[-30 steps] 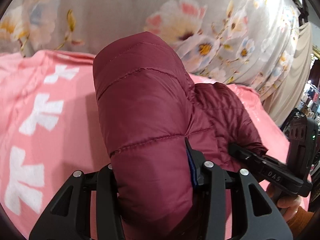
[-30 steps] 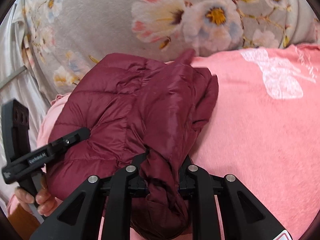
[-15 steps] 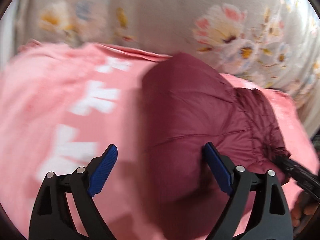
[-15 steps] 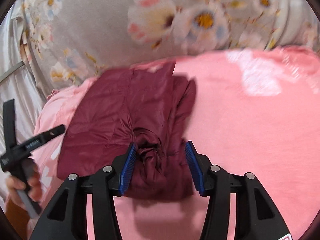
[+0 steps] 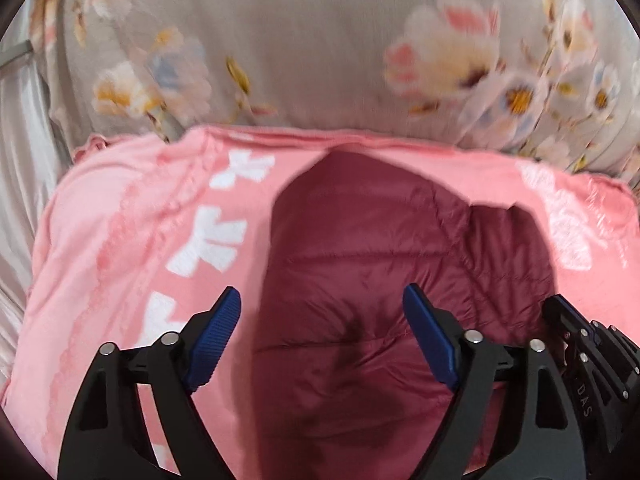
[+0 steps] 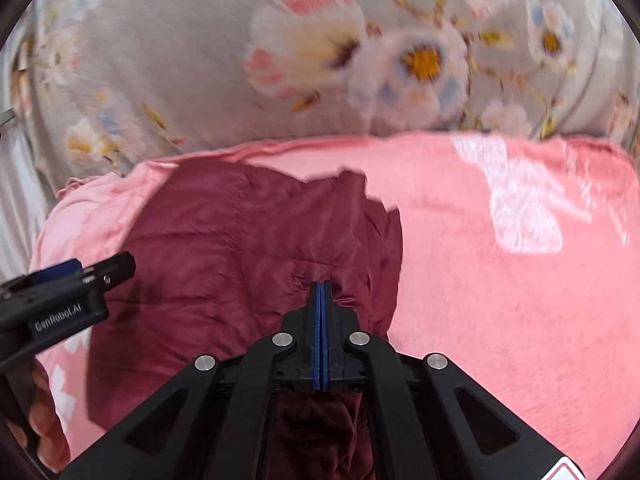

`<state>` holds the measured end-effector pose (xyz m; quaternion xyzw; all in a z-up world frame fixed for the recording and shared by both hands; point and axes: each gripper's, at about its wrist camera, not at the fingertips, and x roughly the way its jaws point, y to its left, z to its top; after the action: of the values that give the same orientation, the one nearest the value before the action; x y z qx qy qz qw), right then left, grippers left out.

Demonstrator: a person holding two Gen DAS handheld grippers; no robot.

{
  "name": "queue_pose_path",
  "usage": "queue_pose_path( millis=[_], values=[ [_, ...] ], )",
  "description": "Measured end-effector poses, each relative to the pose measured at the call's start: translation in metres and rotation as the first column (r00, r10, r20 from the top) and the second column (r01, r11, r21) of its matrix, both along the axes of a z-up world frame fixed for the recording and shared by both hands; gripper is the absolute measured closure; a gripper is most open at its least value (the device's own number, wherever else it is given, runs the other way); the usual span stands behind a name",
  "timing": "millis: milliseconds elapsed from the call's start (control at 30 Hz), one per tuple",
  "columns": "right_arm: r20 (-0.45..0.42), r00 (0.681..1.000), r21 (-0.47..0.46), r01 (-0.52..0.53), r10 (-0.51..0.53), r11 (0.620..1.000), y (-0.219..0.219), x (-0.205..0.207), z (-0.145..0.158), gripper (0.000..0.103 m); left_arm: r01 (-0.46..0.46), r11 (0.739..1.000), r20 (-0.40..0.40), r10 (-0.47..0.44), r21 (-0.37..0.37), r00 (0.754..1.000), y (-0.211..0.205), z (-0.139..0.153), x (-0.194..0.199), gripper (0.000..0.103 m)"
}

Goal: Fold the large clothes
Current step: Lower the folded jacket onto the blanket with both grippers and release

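The left gripper stands wide open, its two blue ribbed pads spread apart and holding nothing. Between and beyond the pads lies the dark red quilted puffer jacket, folded into a compact bundle. The left pad is above the pink blanket with white bow motifs; the right pad is above the jacket. Whether either pad touches the fabric cannot be told.

The right gripper is fully closed, its blue pads pressed flat against each other with no fabric visible between them at the tips. The gripper tips sit over the near right part of the jacket, where the fabric is bunched into small wrinkles. Jacket cloth also shows beneath the gripper body at the near edge of the right wrist view.

The jacket rests on the pink blanket, toward its left side in the right wrist view. In that view the left gripper appears at the left edge, over the jacket's left border.

Beyond the far edge of the blanket lies a grey fabric printed with pink, white and yellow flowers. Both views are slightly blurred.
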<state>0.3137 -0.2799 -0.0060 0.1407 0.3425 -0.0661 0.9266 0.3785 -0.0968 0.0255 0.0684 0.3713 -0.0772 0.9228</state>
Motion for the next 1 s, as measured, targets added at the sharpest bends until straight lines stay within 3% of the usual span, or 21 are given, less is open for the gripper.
queue_pose_path(
  millis=[200, 633, 1000],
  values=[
    [-0.028, 1.000, 0.009, 0.000, 0.000, 1.000, -0.005, 0.006, -0.022, 0.103, 0.003, 1.000, -0.034, -0.002, 0.025, 0.999, -0.001, -0.036, 0.007, 0.026],
    [-0.065, 0.998, 0.036, -0.016, 0.018, 0.999, -0.009, 0.016, -0.049, 0.103, 0.020, 0.998, 0.008, -0.021, 0.055, 1.000, -0.008, -0.055, 0.005, 0.025],
    [-0.091, 0.996, 0.037, -0.015, 0.018, 0.999, -0.007, 0.021, -0.054, 0.103, 0.013, 0.998, 0.051, -0.016, 0.057, 0.999, -0.010, -0.071, 0.004, 0.024]
  ],
)
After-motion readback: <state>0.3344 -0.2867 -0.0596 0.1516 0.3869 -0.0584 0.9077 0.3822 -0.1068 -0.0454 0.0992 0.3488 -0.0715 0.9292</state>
